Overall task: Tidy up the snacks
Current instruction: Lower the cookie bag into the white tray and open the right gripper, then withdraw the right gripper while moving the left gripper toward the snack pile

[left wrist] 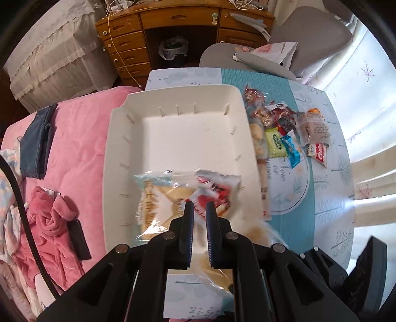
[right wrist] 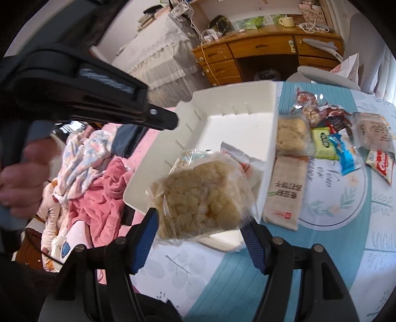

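Crinkly clear-wrapped crumbly puffed cake (right wrist: 198, 195)

Wooden desk (left wrist: 183, 27) at 12 o'clock, honey-brown: drawer stack on its left side, open kneehole holding a bin lined with a plastic bag (left wrist: 172, 48). Desktop cluttered with white cables (right wrist: 314, 26); a pale mug (right wrist: 286, 21) stands toward its right.

Lace-trimmed white cover (left wrist: 49, 57) at 10 o'clock, draped over a boxy piece of furniture.

Grey chair (left wrist: 304, 37) at 1 o'clock, a white paper bag (left wrist: 274, 50) on its seat.

Bed with pink quilt (left wrist: 81, 138) at 9 o'clock; folded dark-blue garment (left wrist: 37, 141) and crumpled pink clothing (left wrist: 52, 223) lying on it.

Table under a blue-and-white leaf-print cloth (left wrist: 326, 210), centre to 4 o'clock.

Strong daylight at 3 o'clock, glare whitening the printed curtain (left wrist: 366, 81).
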Tool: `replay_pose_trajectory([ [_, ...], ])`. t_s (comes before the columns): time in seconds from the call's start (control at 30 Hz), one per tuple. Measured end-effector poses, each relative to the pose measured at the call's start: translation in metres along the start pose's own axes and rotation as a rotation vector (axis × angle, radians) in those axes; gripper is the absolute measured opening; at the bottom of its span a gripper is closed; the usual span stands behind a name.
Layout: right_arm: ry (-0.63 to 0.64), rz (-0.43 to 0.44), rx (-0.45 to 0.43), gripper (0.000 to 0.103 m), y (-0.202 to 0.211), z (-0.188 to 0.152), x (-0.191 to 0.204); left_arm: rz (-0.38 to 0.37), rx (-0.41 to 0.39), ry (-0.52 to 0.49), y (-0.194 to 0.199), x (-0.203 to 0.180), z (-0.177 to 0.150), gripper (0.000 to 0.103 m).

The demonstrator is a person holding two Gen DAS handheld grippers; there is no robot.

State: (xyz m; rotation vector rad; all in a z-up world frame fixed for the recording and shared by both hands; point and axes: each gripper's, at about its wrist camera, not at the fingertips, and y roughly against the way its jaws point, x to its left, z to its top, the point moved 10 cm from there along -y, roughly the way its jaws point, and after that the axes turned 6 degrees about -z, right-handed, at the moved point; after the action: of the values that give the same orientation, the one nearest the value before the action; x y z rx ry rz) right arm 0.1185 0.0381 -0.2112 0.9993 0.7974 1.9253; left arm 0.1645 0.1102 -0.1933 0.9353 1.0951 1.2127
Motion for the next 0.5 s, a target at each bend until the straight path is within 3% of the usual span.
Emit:
replay_pose_trajectory([
  [0.13,-0.056,-0.017,-0.029,0.083,-0.003,0.004,0.002,-0.013,-0.002,-0.005,0.002,0.007,-0.003,0.012],
  [0.5,-0.193,-0.151,-0.103,0.083,0.037,0.007,-0.072,-0.147,-0.052,0.044,0.000,-0.036,-0.008,0.033],
])
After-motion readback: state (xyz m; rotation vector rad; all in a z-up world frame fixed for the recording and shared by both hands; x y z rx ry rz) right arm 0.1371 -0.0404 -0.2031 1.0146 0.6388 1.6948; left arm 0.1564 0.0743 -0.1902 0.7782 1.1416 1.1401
